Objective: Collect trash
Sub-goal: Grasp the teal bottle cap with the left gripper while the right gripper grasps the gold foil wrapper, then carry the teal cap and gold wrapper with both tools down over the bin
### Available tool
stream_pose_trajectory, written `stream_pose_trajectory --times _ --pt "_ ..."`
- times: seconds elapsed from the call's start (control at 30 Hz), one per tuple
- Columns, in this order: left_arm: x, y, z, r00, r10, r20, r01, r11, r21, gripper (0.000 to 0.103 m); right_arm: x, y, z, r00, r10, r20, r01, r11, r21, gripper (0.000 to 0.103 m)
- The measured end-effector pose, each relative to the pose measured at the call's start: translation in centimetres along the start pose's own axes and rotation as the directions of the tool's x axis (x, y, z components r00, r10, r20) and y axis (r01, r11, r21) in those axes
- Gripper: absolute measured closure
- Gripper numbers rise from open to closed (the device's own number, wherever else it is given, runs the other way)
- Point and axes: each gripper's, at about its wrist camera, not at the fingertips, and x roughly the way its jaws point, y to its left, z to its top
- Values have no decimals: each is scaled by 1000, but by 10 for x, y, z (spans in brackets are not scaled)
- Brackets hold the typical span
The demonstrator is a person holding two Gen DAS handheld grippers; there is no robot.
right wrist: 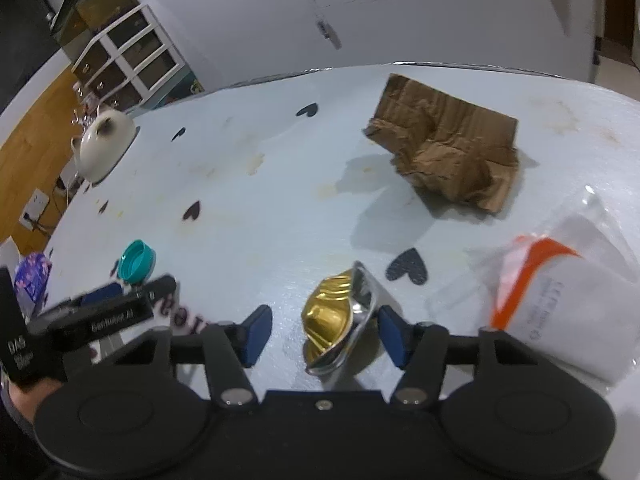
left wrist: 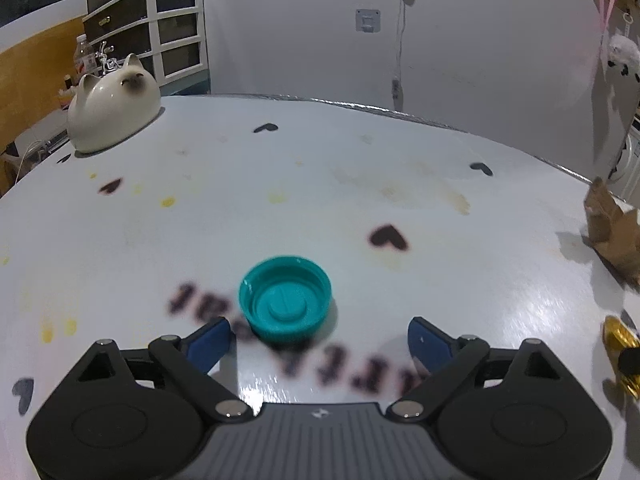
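My left jaws (left wrist: 320, 340) are standing released around a round teal plastic cap (left wrist: 285, 298) lying hollow side up mid-worktop, while my right jaws (right wrist: 324, 334) are flanking a crumpled gold foil wrapper (right wrist: 338, 318) near the front edge, pads not pressing it. The glossy pale worktop (left wrist: 280, 184), printed with dark hearts and stained yellow, is carrying creased brown cardboard (right wrist: 448, 156) toward its far edge, a clear plastic bag (right wrist: 560, 300) at its right edge, and a glazed ceramic cat (left wrist: 108, 110) at its far left corner, below a plain wall.

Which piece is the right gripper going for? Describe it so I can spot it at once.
Start at the crumpled brown cardboard on the pale table, then come toward the camera past the dark heart print. There, between the open jaws of the right gripper, lies the crushed foil cup. It is the only shiny piece, gold inside with a silver rim.
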Motion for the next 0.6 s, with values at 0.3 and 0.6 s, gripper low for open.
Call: stream_pose_trajectory --times 0.3,0.6 --pt "5 5 11 1000 15 23 -15 1000 -8 41 6 3 0 1000 -27 5 27 998 -58 60" --pt "-9 -7 5 1000 -13 -24 13 1000 -8 53 -10 -1 -14 999 -19 -43 14 995 -103 63"
